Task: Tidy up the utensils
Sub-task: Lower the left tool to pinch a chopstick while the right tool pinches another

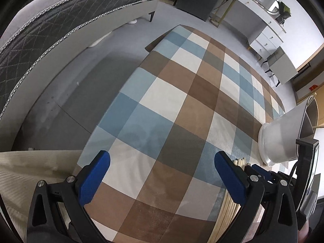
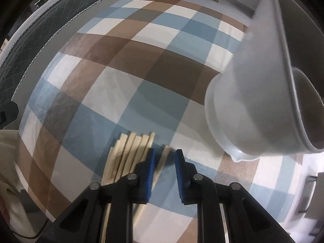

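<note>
The left tongs (image 1: 162,174) are wide apart with nothing between them. Only the checked rug (image 1: 172,105) lies below them, with blue, brown and cream squares.

The right tongs (image 2: 165,158) point down at a bunch of pale wooden sticks (image 2: 129,149) on the rug. I count about six sticks, side by side; the picture is blurry, so the count may be off. Most of them lie just left of the right tongs. One stick (image 2: 165,155) sits between the two blue pads (image 2: 149,174). The pads are close together with a small gap, and I cannot tell if they press on it.

One white bowl (image 2: 253,105) is tipped on its side, up and to the right of the right tongs, near the sticks.
</note>
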The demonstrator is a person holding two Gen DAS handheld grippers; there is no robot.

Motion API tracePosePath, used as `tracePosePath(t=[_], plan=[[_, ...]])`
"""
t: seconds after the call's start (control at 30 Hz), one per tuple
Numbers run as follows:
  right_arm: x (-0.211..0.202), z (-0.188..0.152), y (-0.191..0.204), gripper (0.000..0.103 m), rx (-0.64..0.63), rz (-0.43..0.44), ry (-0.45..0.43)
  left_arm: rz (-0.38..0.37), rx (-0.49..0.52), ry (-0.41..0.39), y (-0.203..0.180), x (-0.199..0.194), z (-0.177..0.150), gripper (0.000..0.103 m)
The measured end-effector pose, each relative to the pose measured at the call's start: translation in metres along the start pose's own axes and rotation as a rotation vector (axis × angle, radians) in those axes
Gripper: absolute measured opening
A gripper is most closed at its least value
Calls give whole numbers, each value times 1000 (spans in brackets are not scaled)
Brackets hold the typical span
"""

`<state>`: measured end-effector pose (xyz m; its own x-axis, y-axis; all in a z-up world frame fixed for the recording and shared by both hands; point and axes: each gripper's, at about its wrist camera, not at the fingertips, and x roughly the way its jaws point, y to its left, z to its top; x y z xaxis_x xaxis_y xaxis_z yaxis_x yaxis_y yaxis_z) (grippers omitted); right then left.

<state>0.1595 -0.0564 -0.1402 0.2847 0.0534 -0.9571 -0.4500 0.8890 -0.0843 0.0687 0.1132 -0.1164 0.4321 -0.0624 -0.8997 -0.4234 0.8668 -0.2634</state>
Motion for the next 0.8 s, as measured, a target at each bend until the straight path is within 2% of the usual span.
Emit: tracePosePath(t=[0.03,0.13,0.23,0.3,0.5,0.63,0.8], plan=[[-1,0,2,9,-1,4,0,2,-1,1,1,0,0,100],[-2,0,6,6,-5,-5,-16,5,5,0,1,0,1,100],[-6,-7,6,5,22,30,-58,12,35,-2,-3,2,-1,100],[-14,-11,4,5,46,38,-110,8,58,15,-7,5,-3,100],[-67,-36,-22,5,202,153,-335,-29,205,99,-37,23,-26,100],[-95,-57,-50,5,322,215,-457,-13,311,120,-59,30,-44,100],[-100,-75,-84,5,506,297,-563,36,374,137,-72,40,-57,100]])
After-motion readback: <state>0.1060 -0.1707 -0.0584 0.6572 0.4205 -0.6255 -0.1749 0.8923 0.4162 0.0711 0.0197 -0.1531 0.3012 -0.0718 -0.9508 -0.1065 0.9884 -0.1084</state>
